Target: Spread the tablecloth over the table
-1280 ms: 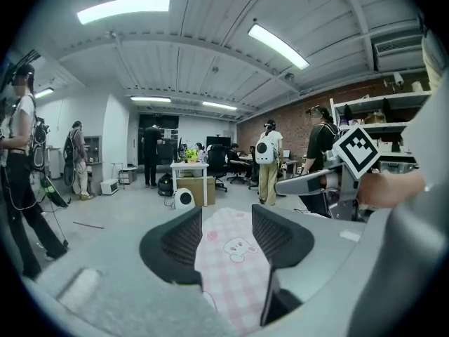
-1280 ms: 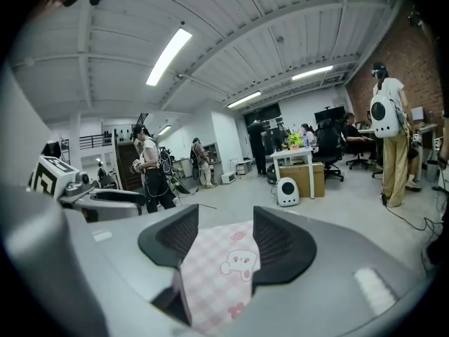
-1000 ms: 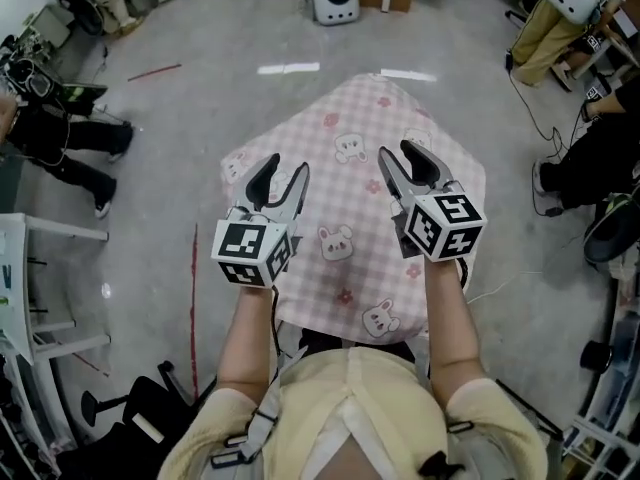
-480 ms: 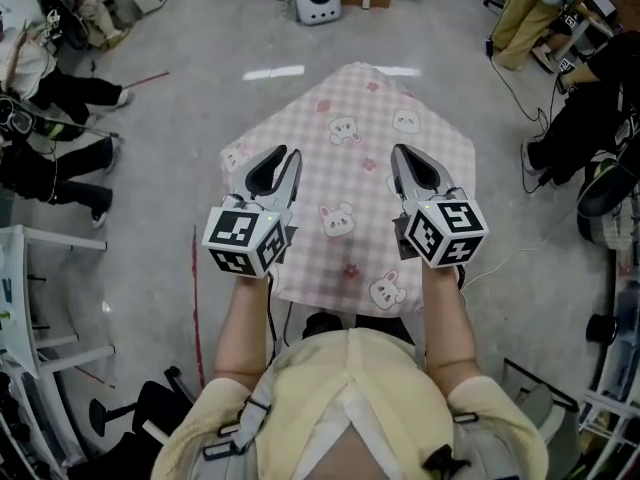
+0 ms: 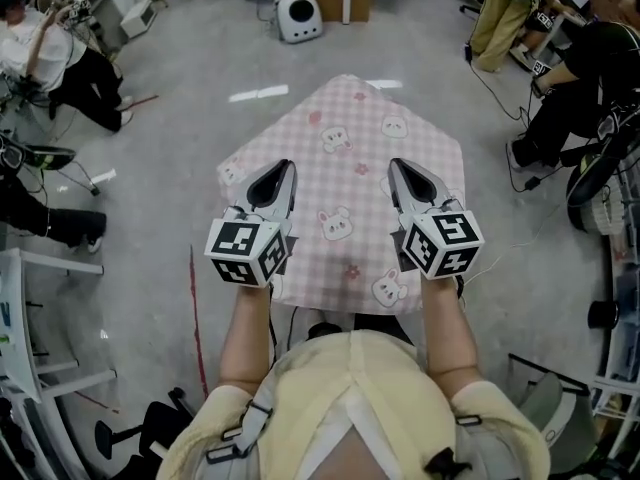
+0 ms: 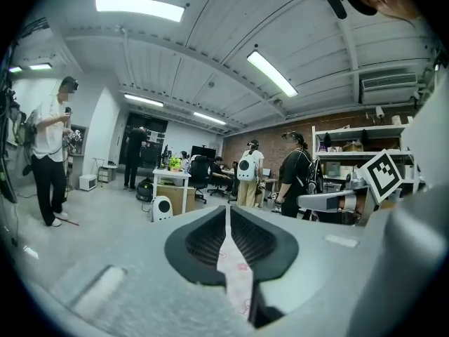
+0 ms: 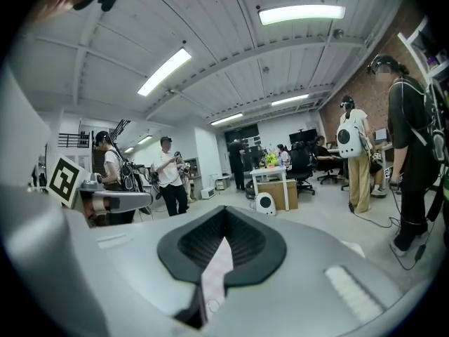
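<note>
1. Workshop floor [image 5: 180, 118]: smooth grey concrete with glare patches and one thin red line [image 5: 195, 308]. Several people stand or sit round the margins.
2. One tablecloth [image 5: 345, 153], thin soft fabric in pink-and-white gingham, printed with white cartoon animal faces and small pink flowers. It is draped over the bench and hides it fully. One corner points away from the person; the near edge hangs at the person's body.
3. Two tools, each grey plastic with two black ribbed pads tapering to a point. Each carries one white cube with black square markers, [image 5: 247, 251] on the left and [image 5: 440, 243] on the right.
4. Left tool [image 5: 281, 168], over the bench's left side: its jaws have just been closing and now pinch a flat strip of the cloth [image 6: 235, 272] between the pads.
5. Right tool [image 5: 396, 165], over the bench's right side: jaws pressed together on a fold of the cloth [image 7: 216, 269].
6. Both tools point away from the person, roughly parallel and well apart.
</note>
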A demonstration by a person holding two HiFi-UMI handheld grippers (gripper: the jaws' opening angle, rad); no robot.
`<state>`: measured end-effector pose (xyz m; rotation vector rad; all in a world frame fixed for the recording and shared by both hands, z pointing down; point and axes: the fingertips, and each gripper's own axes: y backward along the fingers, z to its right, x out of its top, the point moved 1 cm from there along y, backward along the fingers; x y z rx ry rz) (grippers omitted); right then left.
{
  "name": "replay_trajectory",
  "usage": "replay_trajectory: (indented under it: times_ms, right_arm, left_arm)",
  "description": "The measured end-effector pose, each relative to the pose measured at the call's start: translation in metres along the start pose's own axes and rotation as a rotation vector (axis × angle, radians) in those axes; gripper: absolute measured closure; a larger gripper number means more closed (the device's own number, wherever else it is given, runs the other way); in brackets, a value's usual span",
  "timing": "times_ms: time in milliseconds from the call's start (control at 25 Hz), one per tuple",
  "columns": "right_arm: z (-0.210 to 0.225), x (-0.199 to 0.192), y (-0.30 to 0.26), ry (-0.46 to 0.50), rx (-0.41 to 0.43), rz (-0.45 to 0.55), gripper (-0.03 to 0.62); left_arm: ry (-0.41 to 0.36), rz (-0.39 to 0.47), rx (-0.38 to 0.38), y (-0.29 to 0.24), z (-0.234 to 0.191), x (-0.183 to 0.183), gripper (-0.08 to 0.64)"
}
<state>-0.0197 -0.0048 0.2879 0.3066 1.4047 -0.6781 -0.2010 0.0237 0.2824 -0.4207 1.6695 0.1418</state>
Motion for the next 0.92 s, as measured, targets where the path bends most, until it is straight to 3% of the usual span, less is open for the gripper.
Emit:
replay_trajectory:
  times_ms: [920]
  right_arm:
    - [0.002,0.002,0.013,-0.065,0.05,0.011,0.589]
  left_arm:
    - [-0.028,-0.013,-0.008,-0.003,0.018,0.008,0.538]
